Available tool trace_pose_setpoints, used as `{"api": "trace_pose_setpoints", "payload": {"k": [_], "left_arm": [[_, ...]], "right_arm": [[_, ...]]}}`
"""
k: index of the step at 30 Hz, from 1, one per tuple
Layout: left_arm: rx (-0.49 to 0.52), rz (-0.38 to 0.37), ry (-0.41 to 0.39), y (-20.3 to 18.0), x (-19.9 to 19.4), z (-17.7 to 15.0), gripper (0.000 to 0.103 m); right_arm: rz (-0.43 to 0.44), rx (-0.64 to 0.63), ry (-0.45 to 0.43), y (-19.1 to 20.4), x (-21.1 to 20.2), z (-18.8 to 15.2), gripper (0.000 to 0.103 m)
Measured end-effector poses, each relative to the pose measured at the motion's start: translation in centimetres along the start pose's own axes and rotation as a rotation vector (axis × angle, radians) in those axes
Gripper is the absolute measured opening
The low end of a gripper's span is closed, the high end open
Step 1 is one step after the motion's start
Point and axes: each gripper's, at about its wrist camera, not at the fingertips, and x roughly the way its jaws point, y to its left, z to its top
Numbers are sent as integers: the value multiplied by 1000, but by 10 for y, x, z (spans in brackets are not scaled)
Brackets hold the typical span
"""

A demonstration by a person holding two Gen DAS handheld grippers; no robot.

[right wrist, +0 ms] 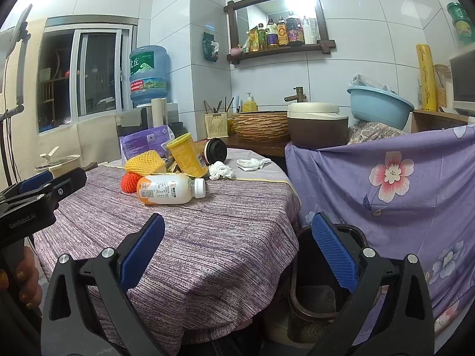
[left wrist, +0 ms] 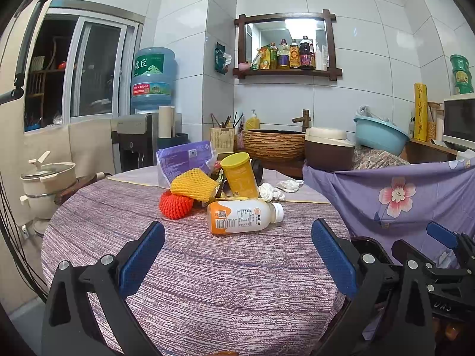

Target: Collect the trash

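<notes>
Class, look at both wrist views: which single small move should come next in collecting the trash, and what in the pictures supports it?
Probably ease the left tongs forward to the bottle. It lies on its side nearest the table's front edge, clear of the pile; both tongs are open and empty, and the dark bin waits beside the table.

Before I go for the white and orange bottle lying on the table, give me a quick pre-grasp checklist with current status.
1. Left gripper open and empty: ok.
2. Right gripper open and empty: ok.
3. Bottle free to grasp, lying on its side at the near edge of the trash pile, cap pointing right: ok.
4. Path across the tablecloth to the bottle unobstructed: ok.
5. Bin open beside the table, below the right gripper: ok.
6. Bottle empty or still holding liquid: cannot tell.
</notes>
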Motion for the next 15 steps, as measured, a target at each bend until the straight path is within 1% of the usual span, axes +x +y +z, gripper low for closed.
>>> {"api": "trace_pose_setpoints", "payload": {"k": [15], "left_arm": [[0,1,1,-1,0,-1,98]], "right_arm": [[-1,1,1,0,0,-1,98]]}}
